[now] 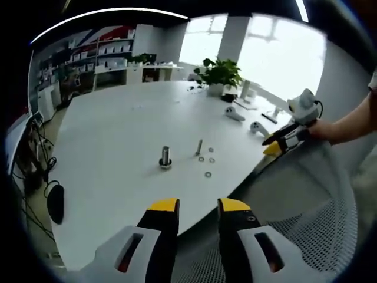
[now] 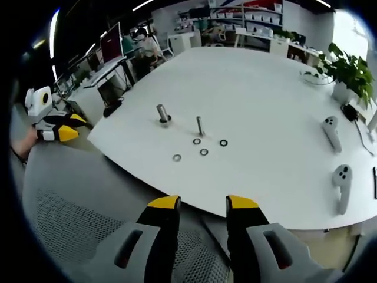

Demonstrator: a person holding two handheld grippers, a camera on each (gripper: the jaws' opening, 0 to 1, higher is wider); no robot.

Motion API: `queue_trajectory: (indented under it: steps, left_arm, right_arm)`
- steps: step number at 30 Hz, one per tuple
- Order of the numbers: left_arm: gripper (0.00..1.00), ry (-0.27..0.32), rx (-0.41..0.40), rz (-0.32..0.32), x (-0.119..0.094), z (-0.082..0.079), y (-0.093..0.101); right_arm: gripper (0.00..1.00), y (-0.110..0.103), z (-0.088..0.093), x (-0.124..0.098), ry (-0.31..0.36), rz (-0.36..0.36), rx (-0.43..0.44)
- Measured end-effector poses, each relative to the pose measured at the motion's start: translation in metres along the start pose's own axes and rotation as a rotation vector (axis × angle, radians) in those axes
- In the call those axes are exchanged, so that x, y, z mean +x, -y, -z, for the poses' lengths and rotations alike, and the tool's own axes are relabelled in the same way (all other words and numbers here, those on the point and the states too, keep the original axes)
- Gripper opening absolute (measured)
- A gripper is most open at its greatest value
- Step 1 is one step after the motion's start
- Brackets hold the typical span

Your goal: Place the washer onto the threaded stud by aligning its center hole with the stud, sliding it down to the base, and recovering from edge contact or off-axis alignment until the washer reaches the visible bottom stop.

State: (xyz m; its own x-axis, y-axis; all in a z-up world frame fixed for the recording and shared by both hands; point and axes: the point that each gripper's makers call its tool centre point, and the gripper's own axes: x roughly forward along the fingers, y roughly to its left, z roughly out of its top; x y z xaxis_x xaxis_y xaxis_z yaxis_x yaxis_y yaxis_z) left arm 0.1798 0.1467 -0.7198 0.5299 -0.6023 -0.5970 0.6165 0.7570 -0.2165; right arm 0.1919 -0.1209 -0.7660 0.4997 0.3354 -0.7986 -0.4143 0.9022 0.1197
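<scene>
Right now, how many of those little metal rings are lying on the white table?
4 washers, all loose beside the thin stud: one at its foot, one to the right, one below, one lower left. None seems hidden.

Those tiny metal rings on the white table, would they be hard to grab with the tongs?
Probably fiddly. Each washer lies flat on the smooth white table, so it would likely skid rather than lift. They look thin and metallic, so stiff and light. Tipped on edge, one might roll away.

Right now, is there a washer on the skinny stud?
No. The stud stands bare on the table. Four washers lie flat beside it. The thicker bolt has a wider base; its underside is hidden.
</scene>
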Motion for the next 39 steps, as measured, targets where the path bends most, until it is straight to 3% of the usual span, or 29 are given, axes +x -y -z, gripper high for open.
queue_trajectory:
  steps: [11,28,39]
  left_arm:
    - [0.24,0.003,0.005,-0.004,0.001,-0.001,0.000]
    - [0.25,-0.007,0.007,0.004,0.002,0.000,0.001]
    - [0.26,-0.011,0.003,0.004,0.002,0.000,0.000]
  right_arm:
    - [0.29,0.000,0.002,0.000,-0.010,-0.004,-0.001]
    - [0.33,0.000,-0.002,0.000,0.003,-0.002,-0.006]
    - [0.39,-0.004,-0.009,-0.001,-0.007,0.008,-0.094]
